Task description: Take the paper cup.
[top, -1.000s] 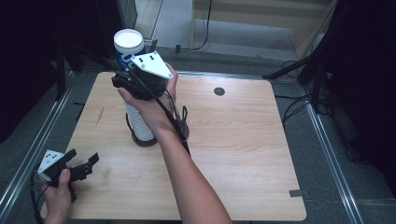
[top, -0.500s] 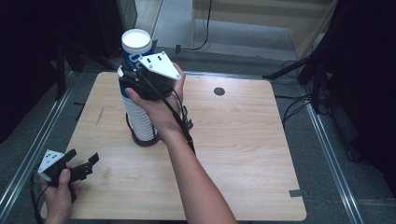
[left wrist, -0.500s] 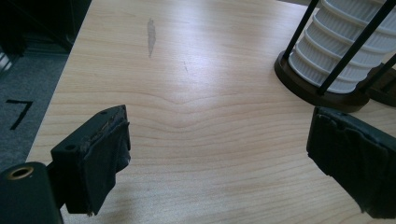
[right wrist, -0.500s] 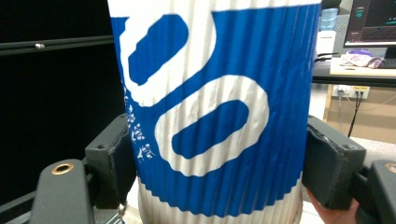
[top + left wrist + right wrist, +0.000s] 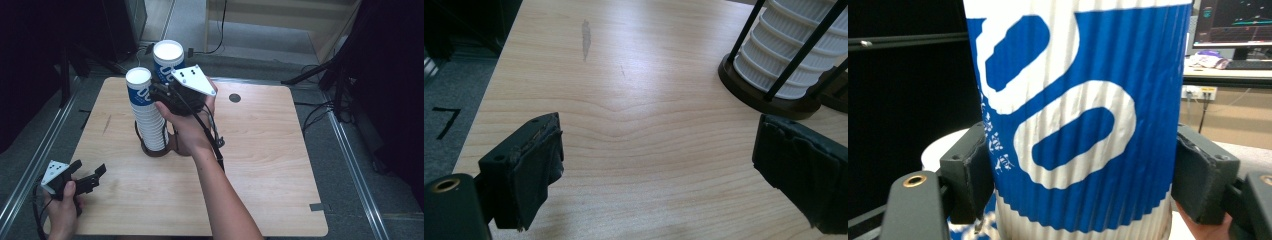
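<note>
Cup [image 5: 168,59] lifted off stack [image 5: 147,117] (in holder [image 5: 150,150])

left gripper [image 5: 85,182]: black, grey plate | right gripper [image 5: 167,95]: black, trailing cable | forearms bare

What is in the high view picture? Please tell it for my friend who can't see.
The right gripper holds a blue and white paper cup in the air beside a tall stack of cups in a black stand on a wooden table. The left gripper rests open at the table's near left corner.
</note>
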